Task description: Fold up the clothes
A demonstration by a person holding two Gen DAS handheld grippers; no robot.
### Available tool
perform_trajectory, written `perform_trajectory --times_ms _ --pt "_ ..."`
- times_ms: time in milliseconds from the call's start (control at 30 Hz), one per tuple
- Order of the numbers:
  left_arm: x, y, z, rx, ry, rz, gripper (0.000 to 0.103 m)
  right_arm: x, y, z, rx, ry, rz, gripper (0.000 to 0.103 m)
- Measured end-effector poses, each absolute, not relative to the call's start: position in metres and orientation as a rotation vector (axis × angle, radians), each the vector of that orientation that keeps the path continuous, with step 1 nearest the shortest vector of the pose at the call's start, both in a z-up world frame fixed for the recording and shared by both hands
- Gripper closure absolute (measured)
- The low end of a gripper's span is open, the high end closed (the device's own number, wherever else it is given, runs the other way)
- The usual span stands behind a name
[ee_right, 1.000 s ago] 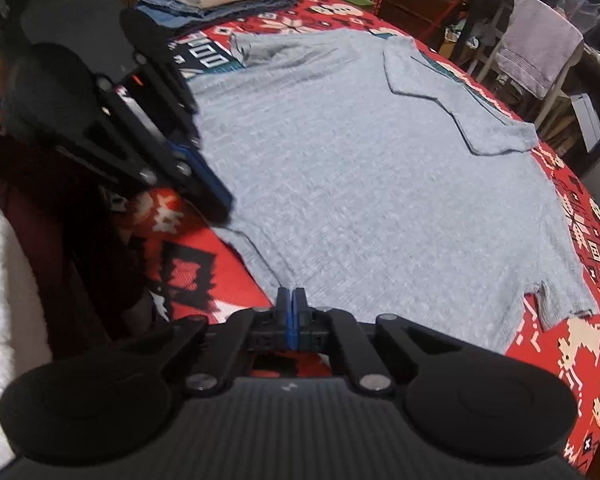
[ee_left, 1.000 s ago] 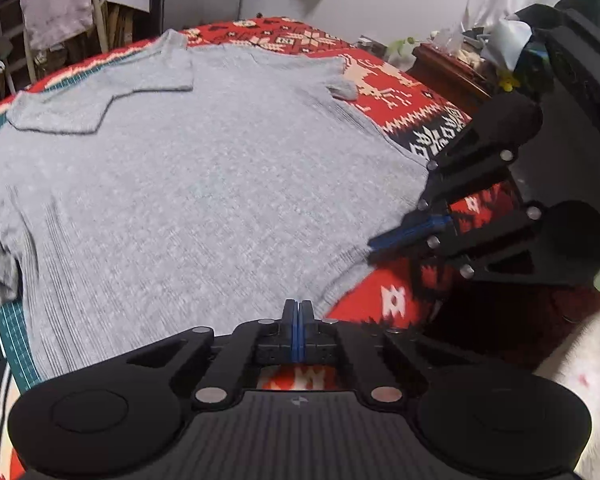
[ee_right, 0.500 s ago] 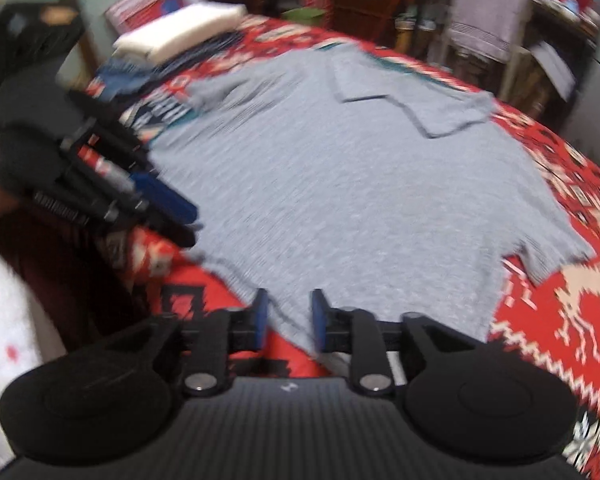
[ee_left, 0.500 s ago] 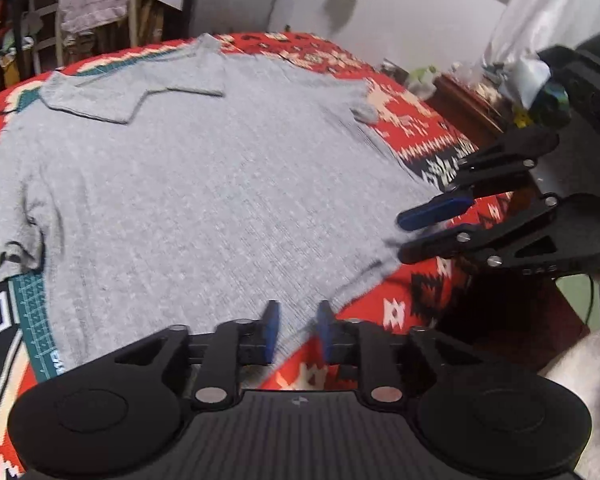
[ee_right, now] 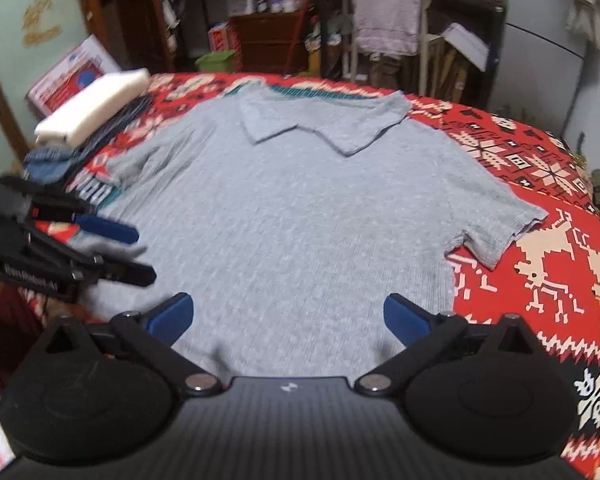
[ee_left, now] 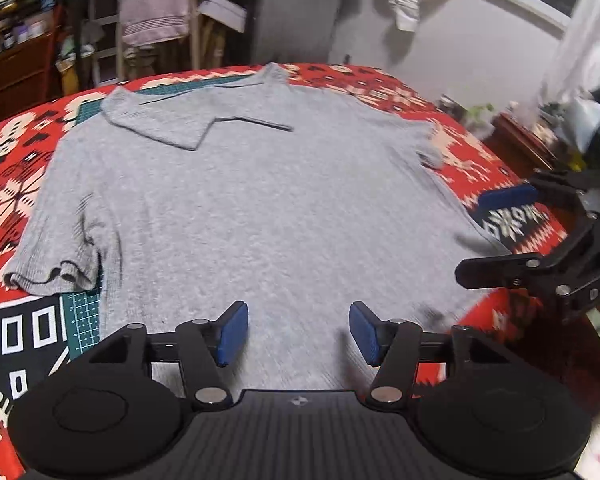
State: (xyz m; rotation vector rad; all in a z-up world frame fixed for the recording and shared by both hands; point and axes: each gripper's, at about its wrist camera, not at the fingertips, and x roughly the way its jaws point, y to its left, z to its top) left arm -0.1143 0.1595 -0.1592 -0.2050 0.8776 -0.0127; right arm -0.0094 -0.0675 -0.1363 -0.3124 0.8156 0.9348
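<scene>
A grey ribbed polo shirt [ee_left: 252, 208] [ee_right: 300, 216] lies flat and spread out on the patterned cloth, collar at the far side and hem toward me. My left gripper [ee_left: 298, 332] hovers open over the hem with nothing between its blue pads. My right gripper [ee_right: 288, 316] is open too, wider, above the hem's other part. Each gripper shows in the other's view: the right gripper [ee_left: 496, 232] at the right edge of the left wrist view, the left gripper [ee_right: 124, 252] at the left of the right wrist view. Neither holds cloth.
A red, white and black patterned cloth [ee_right: 540, 248] covers the table, over a green cutting mat [ee_left: 84, 324]. Folded clothes [ee_right: 88, 108] are stacked at the far left in the right wrist view. A chair with a draped towel [ee_right: 386, 16] and cluttered shelves stand behind.
Both grippers went from shut on the shirt's hem to wide open, letting it go. Both rose and swung toward the shirt's middle; the shirt lies flat.
</scene>
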Motion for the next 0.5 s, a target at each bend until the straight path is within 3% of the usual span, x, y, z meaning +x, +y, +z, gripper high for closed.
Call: perform_trajectory --times_ms 267,500 --pt "-0.106 0.171 -0.17 -0.261 0.895 0.037 0.041 -0.008 -0.045 -0.154 -0.39 0.807 0.733 0.0" --pt "-0.104 0.167 -0.174 -0.246 0.862 0.031 0.026 -0.008 -0.03 -0.182 -0.431 0.87 0.743 0.0"
